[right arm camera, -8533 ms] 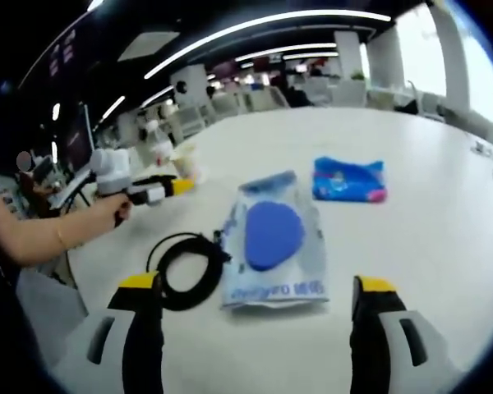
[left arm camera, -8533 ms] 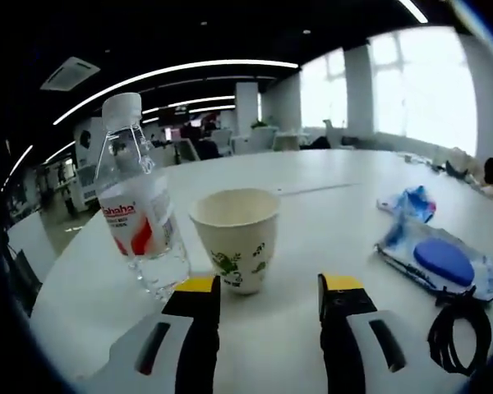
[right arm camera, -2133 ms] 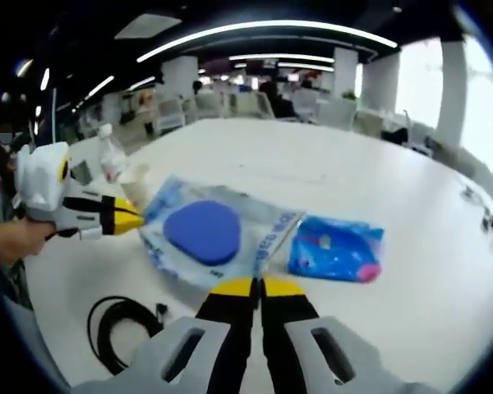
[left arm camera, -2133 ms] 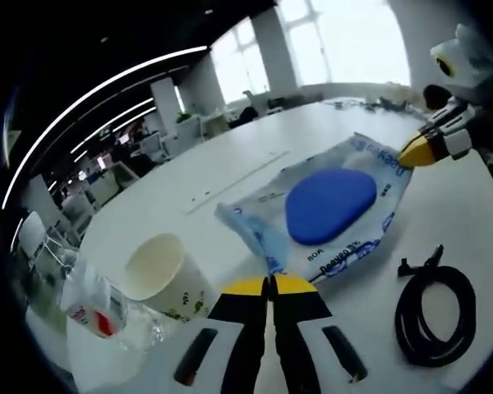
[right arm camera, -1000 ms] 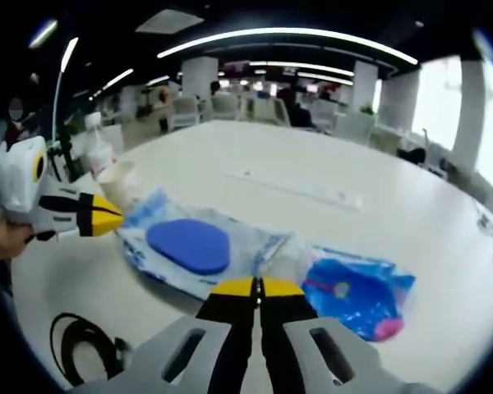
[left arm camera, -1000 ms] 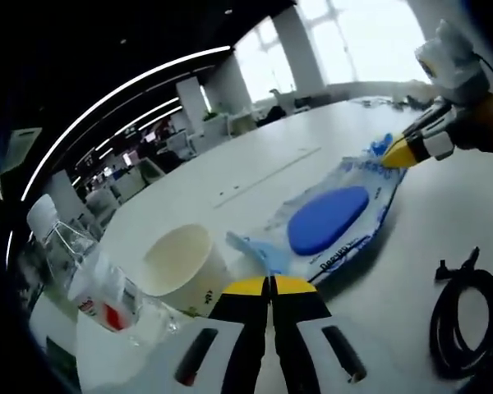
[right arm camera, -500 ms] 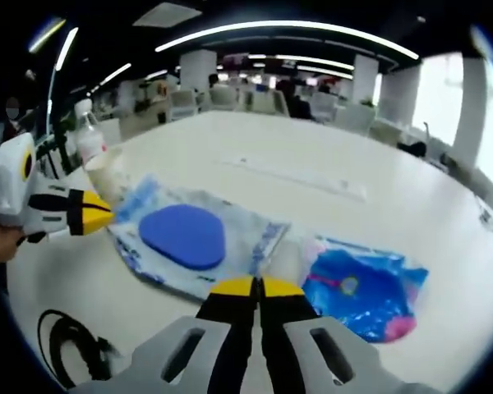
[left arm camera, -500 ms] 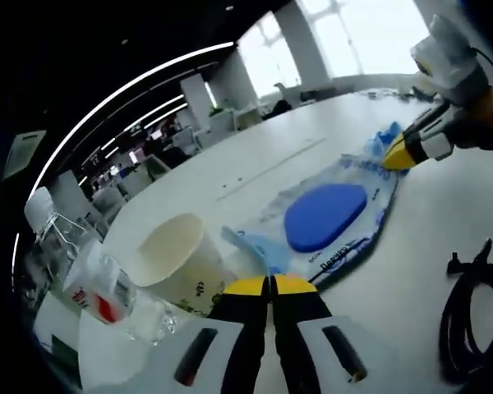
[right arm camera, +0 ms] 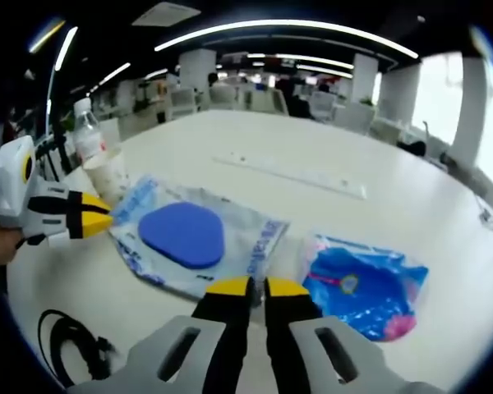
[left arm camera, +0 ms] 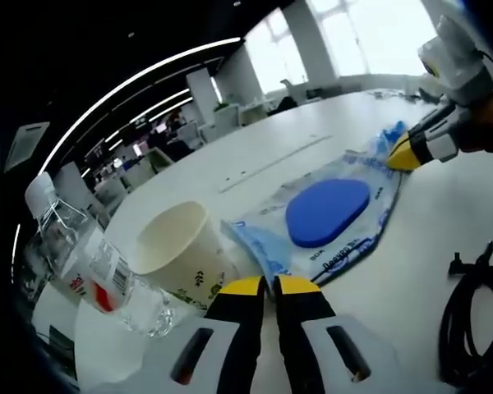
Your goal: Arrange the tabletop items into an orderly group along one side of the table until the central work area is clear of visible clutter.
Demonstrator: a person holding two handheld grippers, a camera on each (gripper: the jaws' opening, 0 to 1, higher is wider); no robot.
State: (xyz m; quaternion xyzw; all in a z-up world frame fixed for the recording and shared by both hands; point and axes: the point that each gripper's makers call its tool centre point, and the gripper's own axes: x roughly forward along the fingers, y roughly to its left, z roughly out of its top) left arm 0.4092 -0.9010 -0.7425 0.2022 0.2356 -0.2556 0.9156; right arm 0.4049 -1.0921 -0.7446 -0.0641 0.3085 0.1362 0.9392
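Observation:
A clear bag holding a blue pad (left arm camera: 329,212) lies flat on the white table (left arm camera: 255,164). My left gripper (left arm camera: 269,286) is at the bag's near corner, jaws a narrow slit apart. My right gripper (right arm camera: 257,287) is at the opposite edge of the bag (right arm camera: 185,234), jaws also slightly apart. A paper cup (left arm camera: 181,254) and a tilted-looking water bottle (left arm camera: 82,254) stand just left of the bag. A blue packet (right arm camera: 366,287) lies right of it. The left gripper's yellow tip (right arm camera: 86,215) shows in the right gripper view, beside the cup (right arm camera: 111,176) and bottle (right arm camera: 86,131).
A coiled black cable (left arm camera: 476,320) lies on the table by the left gripper, also at the lower left of the right gripper view (right arm camera: 66,345). A person's hand holds the right gripper (left arm camera: 407,152). Bare tabletop stretches beyond the bag (right arm camera: 312,148).
The bag was dragged next to the cup and bottle, with both grippers pinching its edges. Both pairs of jaws have now parted slightly and the bag lies flatter.

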